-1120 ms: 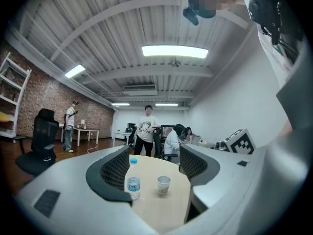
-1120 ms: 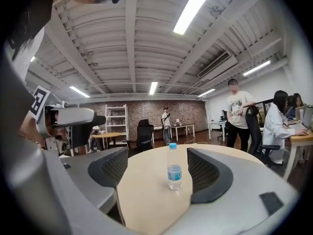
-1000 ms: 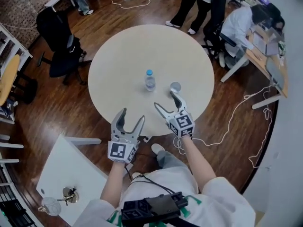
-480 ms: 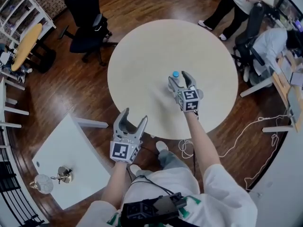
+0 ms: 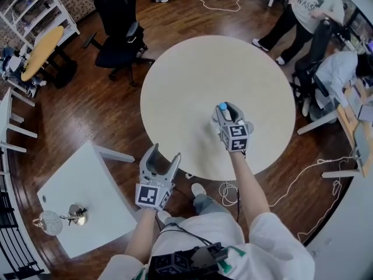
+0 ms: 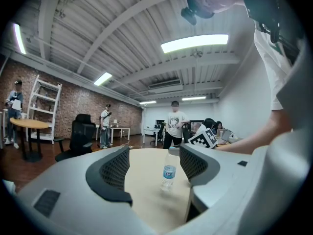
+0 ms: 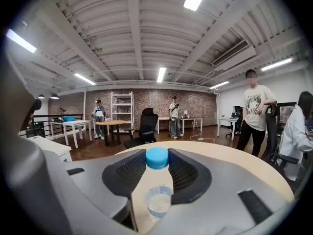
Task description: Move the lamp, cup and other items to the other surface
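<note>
- Fingers (image 7: 131,173) of right gripper (image 5: 226,111) have just been closing and now pinch bottle (image 7: 157,158) at its cap, near counter's (image 5: 192,69) near-right edge.
- Empty left gripper (image 5: 161,156) gapes wide.
- Likely best: squeeze firmly, lift straight up.

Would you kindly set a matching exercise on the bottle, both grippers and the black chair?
1. water bottle
2. left gripper
3. right gripper
4. black chair

A. jaws apart, empty
B. on the wooden floor
C. standing on the round table
D. jaws on the bottle's top

Pairs: 1-C, 2-A, 3-D, 4-B. The right gripper's jaws have just been closing.
</note>
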The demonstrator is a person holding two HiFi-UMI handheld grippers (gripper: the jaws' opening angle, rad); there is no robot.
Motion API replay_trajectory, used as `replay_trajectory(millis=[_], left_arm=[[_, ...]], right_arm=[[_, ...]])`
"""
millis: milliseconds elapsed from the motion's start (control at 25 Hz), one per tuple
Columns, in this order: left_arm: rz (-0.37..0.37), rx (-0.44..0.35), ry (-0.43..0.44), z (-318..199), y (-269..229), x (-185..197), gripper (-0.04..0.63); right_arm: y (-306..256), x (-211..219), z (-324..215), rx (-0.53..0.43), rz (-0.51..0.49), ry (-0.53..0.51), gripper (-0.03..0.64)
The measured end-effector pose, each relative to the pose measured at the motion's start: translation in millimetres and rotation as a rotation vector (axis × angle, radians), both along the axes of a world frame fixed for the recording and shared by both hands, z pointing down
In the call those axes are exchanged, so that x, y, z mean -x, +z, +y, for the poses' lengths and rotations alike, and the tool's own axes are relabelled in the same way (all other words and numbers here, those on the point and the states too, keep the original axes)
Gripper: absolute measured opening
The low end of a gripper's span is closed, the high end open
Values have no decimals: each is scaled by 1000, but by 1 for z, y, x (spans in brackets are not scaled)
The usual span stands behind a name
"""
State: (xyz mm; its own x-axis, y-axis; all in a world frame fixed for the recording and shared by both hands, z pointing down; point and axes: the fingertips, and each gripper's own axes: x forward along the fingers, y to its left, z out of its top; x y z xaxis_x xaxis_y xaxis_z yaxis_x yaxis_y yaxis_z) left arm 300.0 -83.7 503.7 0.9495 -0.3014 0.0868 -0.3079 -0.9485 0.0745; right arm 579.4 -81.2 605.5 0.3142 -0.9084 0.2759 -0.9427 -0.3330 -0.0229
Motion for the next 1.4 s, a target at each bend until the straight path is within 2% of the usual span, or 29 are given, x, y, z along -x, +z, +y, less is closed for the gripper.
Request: replay_trajectory(millis=[160,280,480,680,920,1040,1160,1400], left_arm=[[23,-54,0,-2,-2,16,313],[54,-53,-24,1,-7,33,313],[95,-56,-82,-12,-30,82,313],[90,-81,-191,-22,-35,163,311],[115,-94,-332,-42,-47,252,311],[130,-114,-384,-51,-47,279,311],[141,-114,-420,-56,-54,307,311],[127,-92,-653,-41,-42,429,311]], right_arm=[[-46,49,11,-66,16,-67,153],[-72,99,18,-92,7,-145,153],[-102,182,11,-154,-28,-244,153],[-116,266,12,-190,-109,-331,153],[-137,363,-17,-227,-48,-493,153],[-150,401,-36,-232,-69,-575,153],[-150,433,-54,-245,-42,-622,153],[-121,554,-84,-190,-63,-819,153]])
